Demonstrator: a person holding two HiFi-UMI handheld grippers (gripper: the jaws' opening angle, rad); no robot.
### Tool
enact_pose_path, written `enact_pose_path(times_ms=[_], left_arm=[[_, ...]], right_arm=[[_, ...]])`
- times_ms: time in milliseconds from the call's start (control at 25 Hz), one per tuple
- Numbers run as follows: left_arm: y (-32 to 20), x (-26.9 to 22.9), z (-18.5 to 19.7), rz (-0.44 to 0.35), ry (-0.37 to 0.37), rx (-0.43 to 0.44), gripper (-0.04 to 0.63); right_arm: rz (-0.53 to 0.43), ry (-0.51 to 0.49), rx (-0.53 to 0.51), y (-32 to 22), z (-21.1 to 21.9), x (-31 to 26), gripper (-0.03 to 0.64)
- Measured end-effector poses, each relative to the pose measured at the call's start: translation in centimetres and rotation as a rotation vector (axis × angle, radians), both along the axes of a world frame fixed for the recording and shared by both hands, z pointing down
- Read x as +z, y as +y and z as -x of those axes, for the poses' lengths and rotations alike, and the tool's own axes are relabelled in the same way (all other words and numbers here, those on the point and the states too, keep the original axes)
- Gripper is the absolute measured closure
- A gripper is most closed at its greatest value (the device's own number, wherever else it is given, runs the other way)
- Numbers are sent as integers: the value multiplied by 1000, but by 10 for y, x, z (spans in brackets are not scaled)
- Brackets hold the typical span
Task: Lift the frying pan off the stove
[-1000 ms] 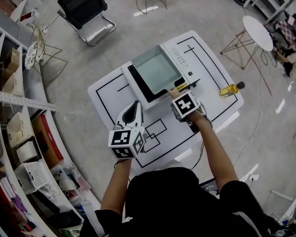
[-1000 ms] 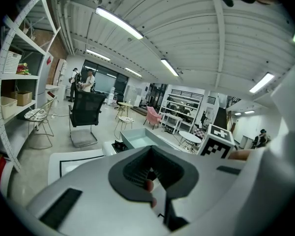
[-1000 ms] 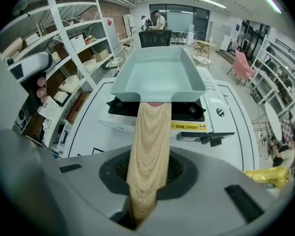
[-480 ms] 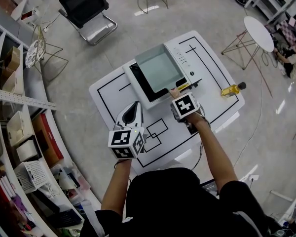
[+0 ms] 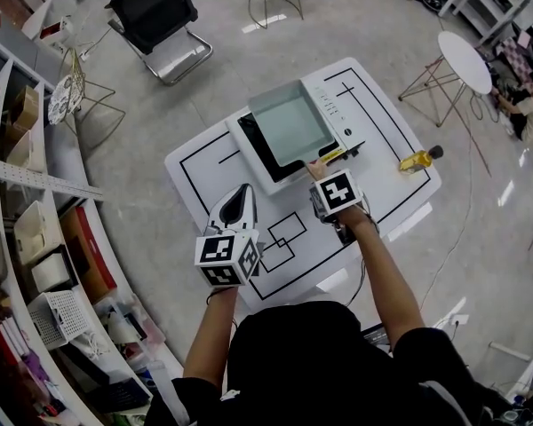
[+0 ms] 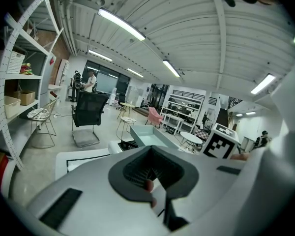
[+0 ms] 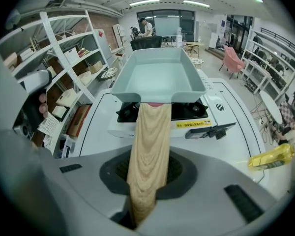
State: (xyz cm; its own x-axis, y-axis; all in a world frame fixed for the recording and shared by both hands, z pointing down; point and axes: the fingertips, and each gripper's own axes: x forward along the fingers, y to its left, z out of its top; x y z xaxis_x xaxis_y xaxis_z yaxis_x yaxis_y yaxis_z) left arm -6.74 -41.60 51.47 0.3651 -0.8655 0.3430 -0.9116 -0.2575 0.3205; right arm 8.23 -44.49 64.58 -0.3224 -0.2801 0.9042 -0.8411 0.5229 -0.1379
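Observation:
A square pale-green frying pan [image 5: 289,122] with a wooden handle [image 5: 315,169] hangs a little above the black-topped stove [image 5: 254,161]. My right gripper [image 5: 321,177] is shut on that handle. In the right gripper view the handle [image 7: 150,146] runs from between the jaws of my right gripper [image 7: 146,183] out to the pan [image 7: 160,75], and the stove [image 7: 187,119] shows beneath it. My left gripper [image 5: 242,193] is held over the table's near left part, away from the pan, with its jaws together and nothing in them. In its own view my left gripper [image 6: 155,181] shows mostly its body.
The stove sits on a white table [image 5: 382,131] marked with black lines. A yellow bottle [image 5: 415,160] lies near the table's right edge. Shelves [image 5: 18,193] line the left side. A black chair [image 5: 155,11] and a round white side table [image 5: 465,59] stand beyond.
The whole view has drifted slightly. The pan stays held just above the stove in the right gripper. The left gripper has barely moved.

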Motion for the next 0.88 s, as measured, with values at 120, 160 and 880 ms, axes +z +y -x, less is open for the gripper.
enact_pose_path(times_ms=[120,160,880], left_arm=[[7,-3,2,-6,5,7,586],[8,-4,2,-10,6,14,586],[71,-35,12,-99,46,143,586]], right_arm=[[-21,49,14,6,-6,-7,569],[-24,50,21,9,-5,-11,569],[-130,5,170,90,10,-59,569]])
